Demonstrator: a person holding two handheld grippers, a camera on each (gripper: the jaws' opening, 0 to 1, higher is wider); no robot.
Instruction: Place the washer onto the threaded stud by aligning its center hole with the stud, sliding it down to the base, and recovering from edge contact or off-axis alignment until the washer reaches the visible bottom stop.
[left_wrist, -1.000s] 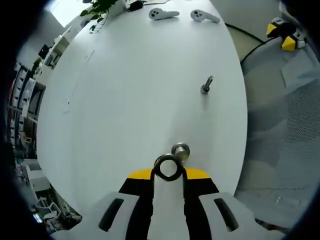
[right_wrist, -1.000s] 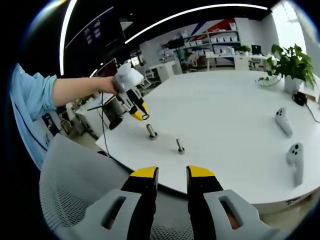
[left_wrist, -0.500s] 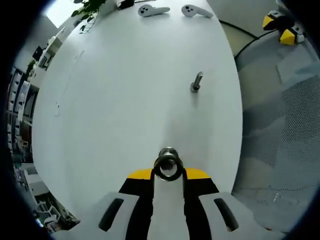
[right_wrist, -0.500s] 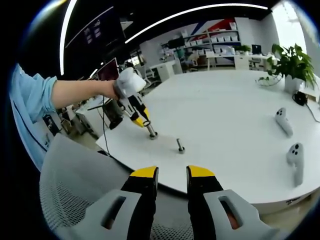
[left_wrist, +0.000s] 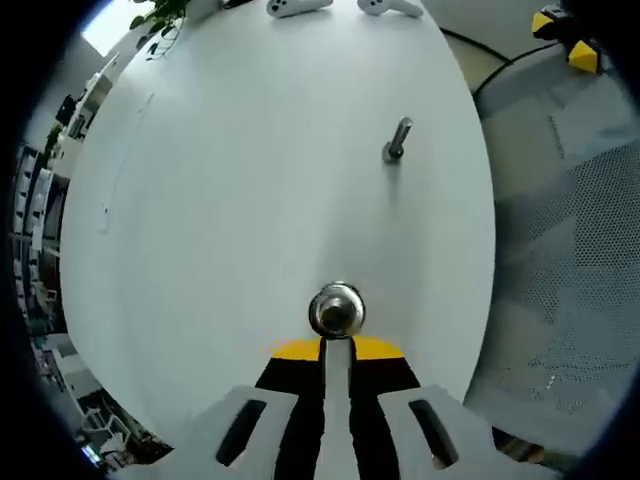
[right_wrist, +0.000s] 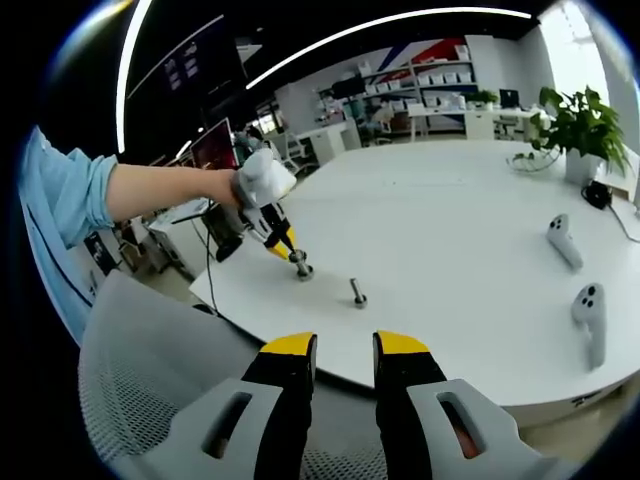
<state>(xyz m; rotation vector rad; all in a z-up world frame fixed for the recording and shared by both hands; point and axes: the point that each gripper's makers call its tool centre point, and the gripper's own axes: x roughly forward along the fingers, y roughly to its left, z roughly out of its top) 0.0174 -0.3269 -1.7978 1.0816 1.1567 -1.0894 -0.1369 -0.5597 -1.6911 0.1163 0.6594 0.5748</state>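
Note:
The metal washer (left_wrist: 336, 310) lies as a shiny ring round the top of the upright threaded stud (right_wrist: 300, 264), near the white table's (left_wrist: 230, 200) front edge. My left gripper (left_wrist: 336, 346) is right behind it, jaws drawn to a narrow slit with bare table showing between them. In the right gripper view a person's hand holds the left gripper (right_wrist: 290, 245) tilted down onto that stud. How far down the stud the washer sits is hidden. My right gripper (right_wrist: 345, 345) hangs open off the table, nothing between its fingers.
A second bolt (left_wrist: 397, 140) (right_wrist: 358, 292) stands on the table beyond the stud. Two white controllers (right_wrist: 563, 242) (right_wrist: 590, 312) and a potted plant (right_wrist: 575, 125) are at the far side. A grey mesh chair (right_wrist: 150, 370) (left_wrist: 570, 250) stands beside the table edge.
The left gripper carried the washer down over the stud. Its jaws, spread across the washer before, have closed to a narrow slit behind it. The right gripper has stayed still.

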